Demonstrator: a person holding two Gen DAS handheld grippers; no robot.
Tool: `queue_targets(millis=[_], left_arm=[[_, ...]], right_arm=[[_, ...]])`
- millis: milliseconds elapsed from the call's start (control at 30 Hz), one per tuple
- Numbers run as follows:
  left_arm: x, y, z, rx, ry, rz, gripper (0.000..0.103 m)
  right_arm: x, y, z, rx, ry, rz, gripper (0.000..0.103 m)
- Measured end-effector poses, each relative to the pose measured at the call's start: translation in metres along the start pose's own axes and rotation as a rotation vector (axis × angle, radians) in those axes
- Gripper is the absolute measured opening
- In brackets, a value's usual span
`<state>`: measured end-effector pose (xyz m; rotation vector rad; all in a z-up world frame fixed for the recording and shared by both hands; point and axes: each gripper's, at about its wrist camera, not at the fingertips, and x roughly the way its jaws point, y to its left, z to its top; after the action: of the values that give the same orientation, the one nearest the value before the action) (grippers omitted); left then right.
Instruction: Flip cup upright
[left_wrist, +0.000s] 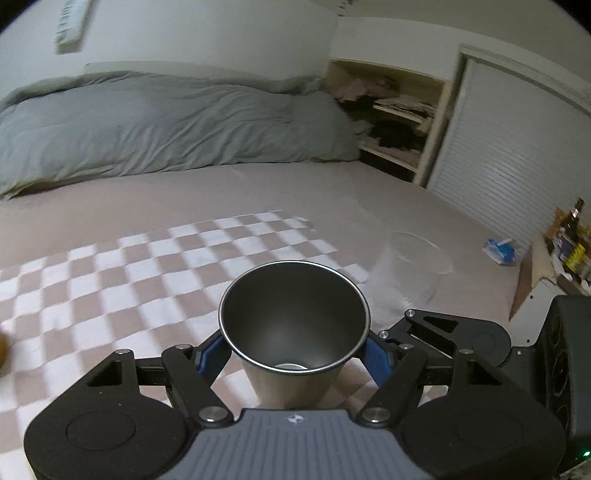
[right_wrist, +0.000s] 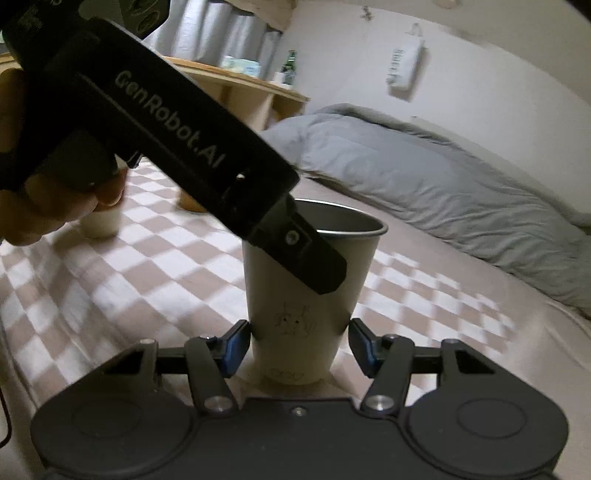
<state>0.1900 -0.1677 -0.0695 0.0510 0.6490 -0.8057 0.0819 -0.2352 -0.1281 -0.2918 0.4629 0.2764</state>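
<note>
Checkered blanket (left_wrist: 110, 280) covers the bed, and the metal cup (right_wrist: 301, 295) stands upright on it, mouth up. Left gripper (left_wrist: 295, 354) slants down from above, fingers clamped on the cup's upper wall. Right gripper (right_wrist: 295, 345) sits low, jaws flanking the base, contact unclear.

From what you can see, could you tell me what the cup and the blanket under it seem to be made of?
Cup: probably brushed steel; grey matte walls, thin bright rolled rim, soft sheen inside. Blanket: looks like soft fleece or woven cloth; pink-and-white checks, fuzzy, no shine.
</note>
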Motion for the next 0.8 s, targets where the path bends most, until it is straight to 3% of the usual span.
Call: queue_targets(millis=[333,567,667,700,800], left_arm=[[0.033,-0.031,0.001,0.080,-0.003,-0.020,0.075],[0.034,-0.035,-0.002,0.103,-0.019,-0.021,0.075],[0.035,-0.033,-0.003,0.073,0.017,-0.036,0.083],[0.035,-0.031,-0.003,0.060,0.028,-0.033,0.093],[0.029,-0.029,-0.004,0.056,0.030,-0.003,0.095]], right_arm=[[-0.008,-0.041,-0.027,0.178,0.031,-0.077,0.058],[-0.006,-0.040,-0.032,0.183,0.020,-0.102,0.058],[-0.004,-0.042,-0.029,0.197,0.033,-0.094,0.059],[-0.004,-0.043,-0.028,0.210,0.042,-0.089,0.061],[-0.005,-0.051,-0.019,0.250,0.062,-0.056,0.078]])
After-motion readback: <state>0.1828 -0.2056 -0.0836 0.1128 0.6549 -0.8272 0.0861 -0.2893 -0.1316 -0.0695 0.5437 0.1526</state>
